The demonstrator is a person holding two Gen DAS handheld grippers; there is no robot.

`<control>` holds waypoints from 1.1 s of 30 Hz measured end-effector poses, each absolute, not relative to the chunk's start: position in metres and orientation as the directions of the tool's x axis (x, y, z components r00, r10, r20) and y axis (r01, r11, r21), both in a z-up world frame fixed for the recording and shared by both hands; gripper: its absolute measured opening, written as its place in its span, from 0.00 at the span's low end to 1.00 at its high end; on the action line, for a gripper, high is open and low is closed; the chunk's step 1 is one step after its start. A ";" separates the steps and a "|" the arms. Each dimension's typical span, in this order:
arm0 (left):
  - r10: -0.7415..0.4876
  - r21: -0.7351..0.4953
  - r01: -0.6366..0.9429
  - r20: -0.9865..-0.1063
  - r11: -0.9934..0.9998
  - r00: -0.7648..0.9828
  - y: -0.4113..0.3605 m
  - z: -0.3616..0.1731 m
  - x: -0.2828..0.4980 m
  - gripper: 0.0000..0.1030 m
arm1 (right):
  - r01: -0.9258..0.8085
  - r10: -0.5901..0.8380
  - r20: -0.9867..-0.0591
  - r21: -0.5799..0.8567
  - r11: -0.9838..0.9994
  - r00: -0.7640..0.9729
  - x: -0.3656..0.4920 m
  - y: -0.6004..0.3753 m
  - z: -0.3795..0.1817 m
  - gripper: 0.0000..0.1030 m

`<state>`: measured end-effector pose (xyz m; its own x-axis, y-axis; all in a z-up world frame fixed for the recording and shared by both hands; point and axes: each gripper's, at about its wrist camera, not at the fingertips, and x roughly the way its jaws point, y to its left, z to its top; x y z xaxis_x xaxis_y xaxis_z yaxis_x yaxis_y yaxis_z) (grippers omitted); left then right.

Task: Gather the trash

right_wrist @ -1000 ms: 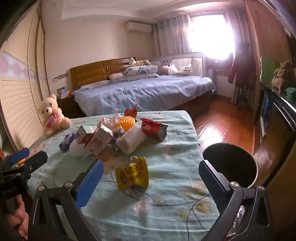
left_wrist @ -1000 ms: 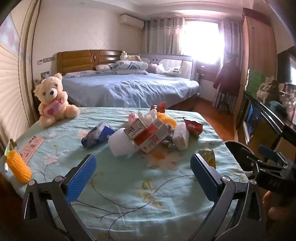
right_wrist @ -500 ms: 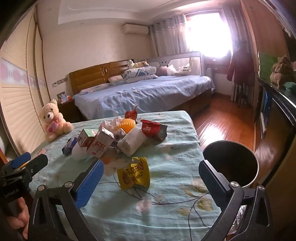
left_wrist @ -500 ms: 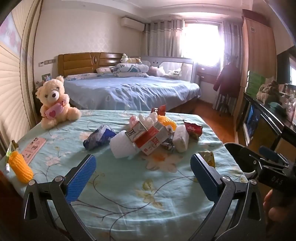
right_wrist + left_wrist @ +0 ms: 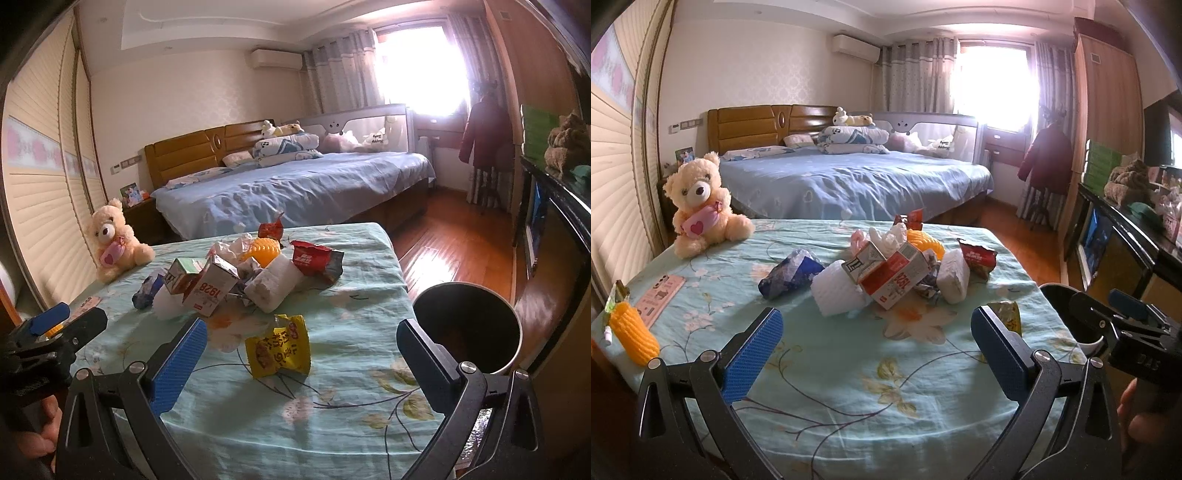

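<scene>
A heap of trash lies mid-table: a red-and-white 1928 carton (image 5: 899, 278) (image 5: 212, 286), white foam pieces (image 5: 836, 293) (image 5: 273, 288), a blue wrapper (image 5: 790, 275), a red snack bag (image 5: 977, 254) (image 5: 314, 258) and an orange plastic piece (image 5: 264, 251). A yellow snack bag (image 5: 279, 345) (image 5: 1006, 315) lies apart, nearer me. A dark bin (image 5: 467, 325) stands by the table's right edge. My left gripper (image 5: 877, 352) is open and empty before the heap. My right gripper (image 5: 301, 363) is open and empty, the yellow bag just ahead between its fingers.
The table wears a light blue floral cloth (image 5: 831, 354). A teddy bear (image 5: 700, 205) sits at its far left corner. A toy corn cob (image 5: 633, 332) and a pink card (image 5: 661, 301) lie at the left edge. A bed (image 5: 849, 181) stands behind, a dark cabinet (image 5: 1119, 254) on the right.
Both views have drawn slightly back and up from the table; the heap sits a little farther off. Nothing was picked up and both grippers stayed open.
</scene>
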<state>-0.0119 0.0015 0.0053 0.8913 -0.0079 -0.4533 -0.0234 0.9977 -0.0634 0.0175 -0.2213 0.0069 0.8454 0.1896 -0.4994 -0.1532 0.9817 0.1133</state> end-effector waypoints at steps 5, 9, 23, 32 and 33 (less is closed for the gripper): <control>-0.008 -0.063 -0.023 -0.453 0.998 0.891 0.001 0.005 -0.012 1.00 | -0.156 0.194 -0.506 0.117 0.981 0.840 0.018 -0.221 0.006 1.00; -0.009 -0.064 -0.023 -0.454 0.998 0.891 0.001 0.005 -0.012 1.00 | -0.157 0.194 -0.506 0.117 0.981 0.840 0.018 -0.220 0.006 1.00; -0.015 -0.056 -0.014 -0.484 0.998 0.875 0.001 -0.003 -0.007 1.00 | -0.166 0.206 -0.521 0.122 0.979 0.829 0.019 -0.214 0.002 1.00; -0.014 -0.061 -0.017 -0.483 0.998 0.875 0.002 -0.004 -0.007 1.00 | -0.172 0.211 -0.524 0.123 0.977 0.825 0.019 -0.214 0.001 1.00; -0.012 -0.059 -0.019 -0.483 0.998 0.876 0.001 -0.004 -0.007 1.00 | -0.171 0.210 -0.525 0.123 0.978 0.825 0.019 -0.213 0.001 1.00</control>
